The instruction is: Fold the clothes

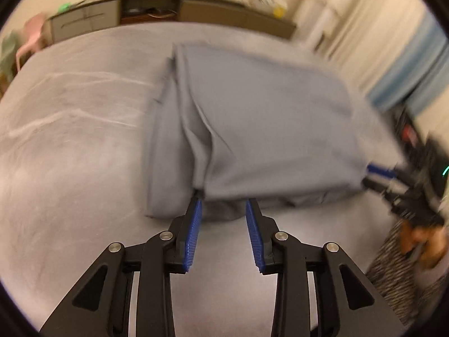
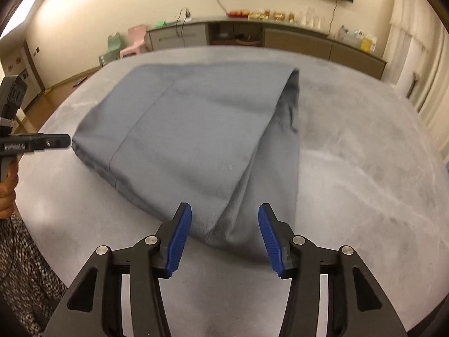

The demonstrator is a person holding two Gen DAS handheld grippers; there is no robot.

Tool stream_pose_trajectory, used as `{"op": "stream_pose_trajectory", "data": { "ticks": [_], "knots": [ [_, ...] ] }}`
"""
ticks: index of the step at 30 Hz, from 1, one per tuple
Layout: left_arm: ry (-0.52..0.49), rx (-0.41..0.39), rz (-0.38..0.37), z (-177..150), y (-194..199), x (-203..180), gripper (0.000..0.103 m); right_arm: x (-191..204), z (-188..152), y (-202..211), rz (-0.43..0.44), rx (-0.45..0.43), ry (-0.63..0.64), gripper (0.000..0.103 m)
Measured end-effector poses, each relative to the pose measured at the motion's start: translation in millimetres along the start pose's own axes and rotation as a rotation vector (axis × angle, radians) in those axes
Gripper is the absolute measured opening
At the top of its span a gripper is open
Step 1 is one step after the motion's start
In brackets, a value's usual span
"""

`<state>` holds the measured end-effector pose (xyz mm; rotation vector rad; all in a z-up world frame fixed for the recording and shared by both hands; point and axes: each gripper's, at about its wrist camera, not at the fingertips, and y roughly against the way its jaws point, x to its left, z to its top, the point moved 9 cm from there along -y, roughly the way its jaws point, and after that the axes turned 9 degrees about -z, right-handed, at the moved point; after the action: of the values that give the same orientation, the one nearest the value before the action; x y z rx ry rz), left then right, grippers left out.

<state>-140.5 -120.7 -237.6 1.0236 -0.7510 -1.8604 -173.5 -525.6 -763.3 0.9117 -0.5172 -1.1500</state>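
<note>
A: What is seen of the garment [image 2: 196, 140]?

B: A blue-grey piece of clothing is laid on the grey table [image 2: 364, 182], folded over itself into a broad, thick slab. A stitched seam is seen running across its upper layer in the right wrist view, and a deep crease is seen along one side where the layers are doubled. Its near edge is lifted slightly off the surface in the left wrist view, which is blurred.

A: How are the grippers set?

B: The left gripper [image 1: 223, 205] is held just at the near edge of the cloth, its blue pads [image 1: 193, 233] spread apart with nothing pinched between them. The right gripper [image 2: 224, 216] is likewise spread, with a corner of the cloth lying below the gap; no pressing by the pads is seen.

A: Are any containers visible?

B: A long low cabinet [image 2: 294, 42] is seen against the far wall, with an open compartment in the middle; its contents cannot be made out. Packets and bottles are lined along its top. Small plastic chairs [image 2: 134, 42], pink and green, are stood beside it.
</note>
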Motion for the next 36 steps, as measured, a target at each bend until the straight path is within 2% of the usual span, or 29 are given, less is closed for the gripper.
{"op": "stream_pose_trajectory", "data": {
  "ticks": [1,3,5,6,7,8,10,13,15,17,19,22,23,25,27,28,29,30,31,33,36],
  "knots": [
    [-0.005,0.012,0.038,0.1,-7.1,3.2,0.034,-0.6,-1.7,-7.0,0.000,0.025,0.008,0.039],
    [0.023,0.025,0.067,3.4,-18.0,12.6,0.029,-13.3,-4.8,-24.6,-0.001,0.064,-0.014,0.039],
    [0.059,0.012,0.075,7.7,-16.2,22.8,0.016,-26.8,-7.5,-30.1,-0.038,0.092,-0.028,0.036],
    [0.086,0.009,0.077,8.0,-15.0,29.3,0.006,-32.9,-10.5,-33.0,-0.053,0.110,-0.033,0.035],
    [0.118,0.006,0.063,8.0,-14.4,35.2,0.005,-35.6,-11.2,-32.7,-0.045,0.117,-0.044,0.035],
    [0.165,0.002,0.031,7.6,-12.4,40.6,0.005,-37.7,-11.5,-31.8,-0.033,0.121,-0.056,0.035],
    [0.196,0.000,0.018,5.4,-10.3,45.7,0.005,-37.8,-11.8,-29.4,-0.042,0.122,-0.040,0.035],
    [0.204,-0.009,0.112,-0.9,6.5,54.2,0.005,-42.3,-13.9,-25.6,-0.050,0.133,-0.054,0.035],
    [0.206,-0.070,0.057,6.2,31.0,47.3,0.014,-44.8,-9.9,-19.0,-0.067,0.152,-0.068,0.035],
    [0.208,-0.132,0.002,13.7,56.0,40.1,0.017,-50.7,7.4,8.5,-0.092,0.084,-0.065,0.035],
    [0.133,-0.162,-0.048,41.2,69.3,18.2,0.023,-49.2,36.5,35.0,-0.066,0.002,-0.070,0.035],
    [-0.034,-0.120,-0.035,105.7,52.4,-19.2,0.027,-26.4,117.7,61.4,-0.080,-0.138,0.011,0.036],
    [-0.081,-0.095,-0.036,128.9,40.0,-30.5,0.027,-14.2,139.7,59.1,-0.075,-0.154,0.038,0.037],
    [-0.102,-0.045,0.003,163.2,10.4,-33.1,0.027,-1.1,173.4,38.8,-0.039,-0.138,0.061,0.038],
    [-0.118,0.042,0.042,181.7,-32.2,-28.3,0.027,-0.6,180.8,-7.4,-0.038,-0.044,0.087,0.038],
    [-0.111,0.094,0.064,176.4,-50.6,-22.4,0.027,-2.0,179.9,-33.5,-0.040,0.016,0.100,0.038],
    [-0.099,0.166,0.094,164.7,-73.9,-11.8,0.027,-4.5,165.6,-59.7,-0.056,0.095,0.124,0.038],
    [-0.097,0.182,0.090,155.8,-84.8,-8.6,0.027,-5.3,146.1,-82.7,-0.063,0.182,0.155,0.038],
    [-0.094,0.197,0.085,147.1,-95.4,-5.5,0.027,-8.4,131.9,-91.4,-0.036,0.196,0.151,0.038],
    [-0.075,0.149,0.080,147.3,-92.1,-5.1,0.027,-16.9,127.8,-90.7,-0.013,0.161,0.096,0.040],
    [-0.065,0.157,0.094,150.7,-89.4,-3.9,0.027,-14.2,129.4,-83.9,-0.083,0.149,0.139,0.040]
  ]
}}
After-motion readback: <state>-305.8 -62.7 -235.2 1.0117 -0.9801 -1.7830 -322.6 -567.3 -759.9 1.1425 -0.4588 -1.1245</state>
